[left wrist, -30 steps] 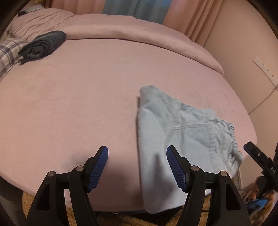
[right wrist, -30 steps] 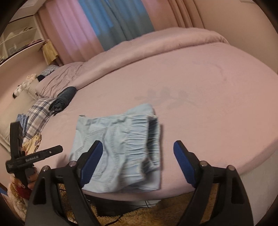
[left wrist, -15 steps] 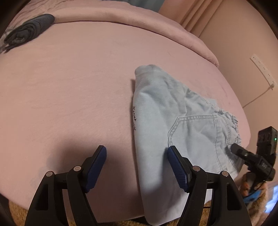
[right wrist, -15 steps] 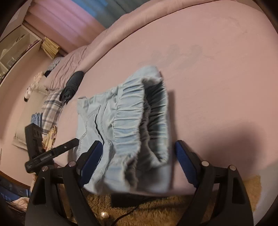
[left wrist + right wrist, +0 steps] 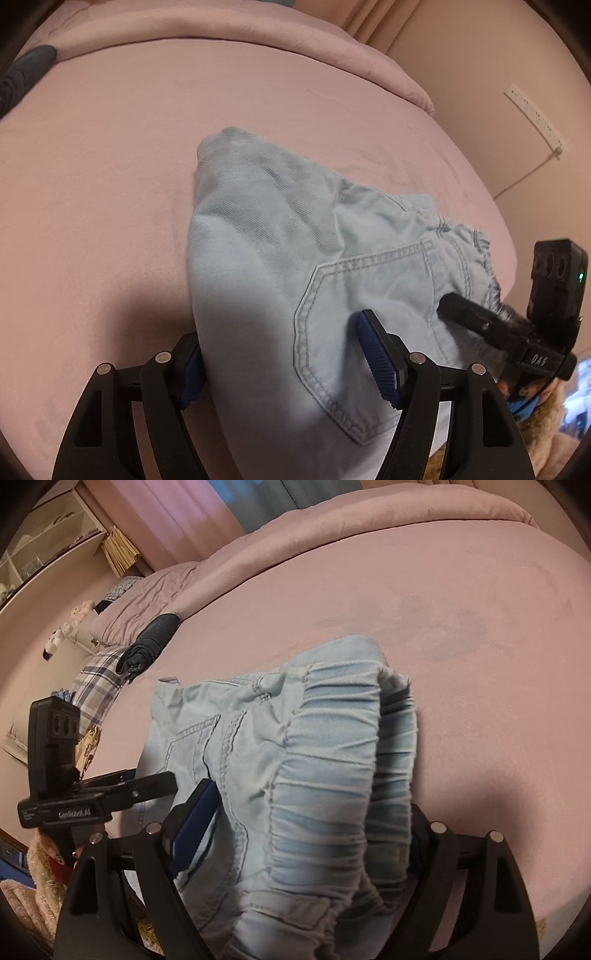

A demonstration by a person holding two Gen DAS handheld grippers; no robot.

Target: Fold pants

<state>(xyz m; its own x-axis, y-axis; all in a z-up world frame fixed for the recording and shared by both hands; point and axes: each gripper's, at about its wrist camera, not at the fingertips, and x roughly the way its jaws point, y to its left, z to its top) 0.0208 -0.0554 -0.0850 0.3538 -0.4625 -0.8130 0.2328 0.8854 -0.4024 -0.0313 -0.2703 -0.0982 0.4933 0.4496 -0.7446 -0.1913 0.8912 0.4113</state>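
Light blue denim pants (image 5: 280, 266) lie folded on the pink bed near its front edge. My left gripper (image 5: 284, 354) is open, its fingers straddling the pants' folded side by the back pocket. My right gripper (image 5: 295, 834) is open, its fingers astride the gathered elastic waistband (image 5: 332, 768). The cloth sits between the jaws of both. In the left wrist view the right gripper (image 5: 491, 325) shows at the waistband end. In the right wrist view the left gripper (image 5: 110, 790) shows at the pants' left side.
The pink bed (image 5: 110, 166) stretches away, with a rolled duvet (image 5: 221, 33) at the back. A dark rolled garment (image 5: 151, 642) and a plaid pillow (image 5: 96, 686) lie far left. A wall with a power strip (image 5: 535, 118) is on the right.
Both grippers have moved forward and down onto the pants; the cloth now lies between the open jaws of each. The pants have not visibly shifted.
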